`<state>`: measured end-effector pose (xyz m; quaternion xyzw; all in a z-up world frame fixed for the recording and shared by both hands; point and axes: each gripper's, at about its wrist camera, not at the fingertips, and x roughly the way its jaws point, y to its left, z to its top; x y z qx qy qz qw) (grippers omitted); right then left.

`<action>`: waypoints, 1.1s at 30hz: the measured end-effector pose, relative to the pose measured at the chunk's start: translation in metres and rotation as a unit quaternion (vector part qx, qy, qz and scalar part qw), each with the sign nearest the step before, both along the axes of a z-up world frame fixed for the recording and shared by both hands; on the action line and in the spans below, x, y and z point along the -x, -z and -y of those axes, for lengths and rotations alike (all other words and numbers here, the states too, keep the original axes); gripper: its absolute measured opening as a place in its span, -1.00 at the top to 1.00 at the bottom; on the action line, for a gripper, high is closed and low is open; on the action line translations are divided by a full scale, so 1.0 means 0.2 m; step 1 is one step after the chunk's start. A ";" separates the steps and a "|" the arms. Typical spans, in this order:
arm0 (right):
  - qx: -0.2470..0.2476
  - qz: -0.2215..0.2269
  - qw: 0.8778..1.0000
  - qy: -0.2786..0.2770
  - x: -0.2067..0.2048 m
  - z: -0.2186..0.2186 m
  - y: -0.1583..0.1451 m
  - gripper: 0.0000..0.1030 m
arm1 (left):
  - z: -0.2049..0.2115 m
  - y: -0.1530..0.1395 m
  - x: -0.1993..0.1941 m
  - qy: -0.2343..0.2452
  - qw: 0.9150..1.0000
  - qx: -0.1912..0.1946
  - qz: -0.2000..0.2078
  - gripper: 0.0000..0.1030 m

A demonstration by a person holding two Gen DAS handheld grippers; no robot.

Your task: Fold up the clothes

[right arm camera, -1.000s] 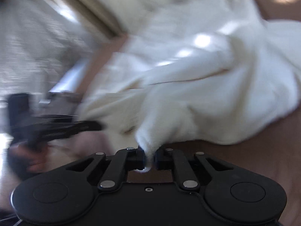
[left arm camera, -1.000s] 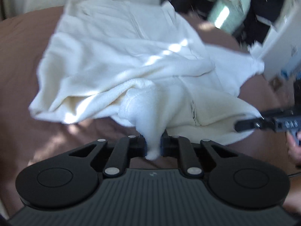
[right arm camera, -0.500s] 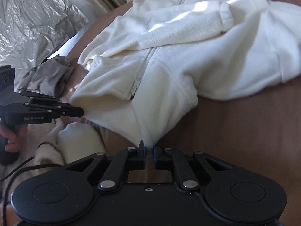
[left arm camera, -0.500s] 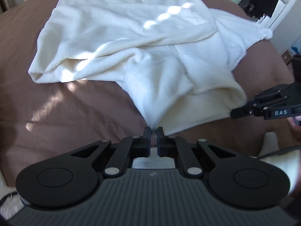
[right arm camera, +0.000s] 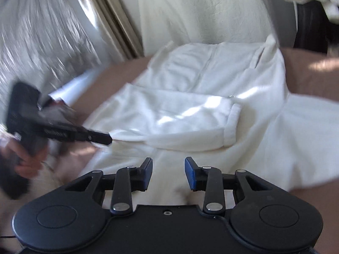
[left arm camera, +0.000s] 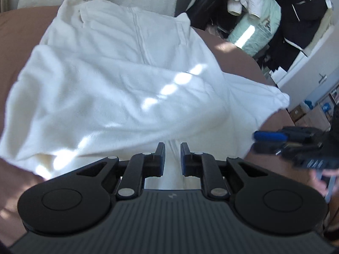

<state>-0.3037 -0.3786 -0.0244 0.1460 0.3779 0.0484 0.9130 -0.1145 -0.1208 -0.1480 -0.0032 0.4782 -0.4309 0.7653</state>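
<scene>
Surface: brown bed cover [left arm camera: 233, 59], patched with sunlight.

Garment: cream fleece jacket [left arm camera: 118, 89] lies spread on the bed cover, front side up. Its zipper line [right arm camera: 204, 68] runs from the far collar end toward the cameras.

Sleeve: one sleeve [right arm camera: 182, 120] is laid across the jacket body; its ribbed cuff [right arm camera: 232, 124] rests on the fleece right of the zipper line in the right wrist view.

Near hem: the jacket's near edge lies directly below both grippers, filling the gap between each pair of fingers.

Left gripper [left arm camera: 172, 147]: jaws opening, a narrow gap between them. White fleece shows in the gap, but the blue pads [left arm camera: 162, 160] do not press on it. In the right wrist view this gripper [right arm camera: 109, 138] enters from the left, blurred, its tip at the jacket's left edge.

Right gripper [right arm camera: 168, 162]: jaws opening, wider apart than the left pair. Fleece lies beneath the gap; the pads [right arm camera: 189, 172] are clear of it. In the left wrist view this gripper [left arm camera: 257, 140] appears at the right edge, blurred, near the jacket's right corner.

Hands: a hand [right arm camera: 27, 160] grips the left gripper's handle; another hand [left arm camera: 322, 180] holds the right one.

Background: pale curtain [right arm camera: 203, 12] behind the bed; pile of clothing [left arm camera: 275, 17] at upper right of the left wrist view; crinkled silver sheet [right arm camera: 38, 33] at left of the right wrist view.
</scene>
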 end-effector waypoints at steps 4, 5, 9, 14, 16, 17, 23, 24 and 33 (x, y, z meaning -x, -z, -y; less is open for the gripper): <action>0.062 -0.004 0.997 -0.041 -0.08 -0.12 0.17 0.23 | 0.02 0.22 0.05 0.008 0.995 -0.100 -0.002 0.69; 0.057 -0.014 0.997 -0.054 -0.08 -0.13 0.21 0.24 | 0.00 0.27 0.08 0.010 0.994 -0.113 -0.007 0.70; 0.025 -0.040 0.997 -0.057 0.06 -0.16 0.41 0.24 | -0.02 0.30 0.18 0.011 0.991 -0.130 0.026 0.68; -0.058 -0.028 0.997 -0.048 0.26 -0.05 0.47 0.30 | 0.07 0.28 0.24 0.021 0.982 -0.175 0.069 0.67; -0.099 -0.016 0.994 -0.039 0.33 0.05 0.46 0.30 | 0.09 0.25 0.26 0.032 0.979 -0.176 0.097 0.62; -0.118 -0.007 0.993 -0.020 0.36 0.11 0.45 0.29 | 0.09 0.21 0.27 0.040 0.978 -0.171 0.112 0.55; -0.169 0.064 0.976 0.123 0.60 0.56 0.38 0.13 | 0.28 -0.08 0.29 0.064 0.982 -0.069 0.163 -0.02; -0.160 0.068 0.973 0.149 0.63 0.63 0.37 0.09 | 0.36 -0.12 0.29 0.075 0.982 -0.051 0.165 -0.02; -0.183 0.093 0.888 0.411 0.85 1.31 0.35 -0.09 | 1.24 0.07 0.36 0.170 0.977 -0.044 0.119 -0.02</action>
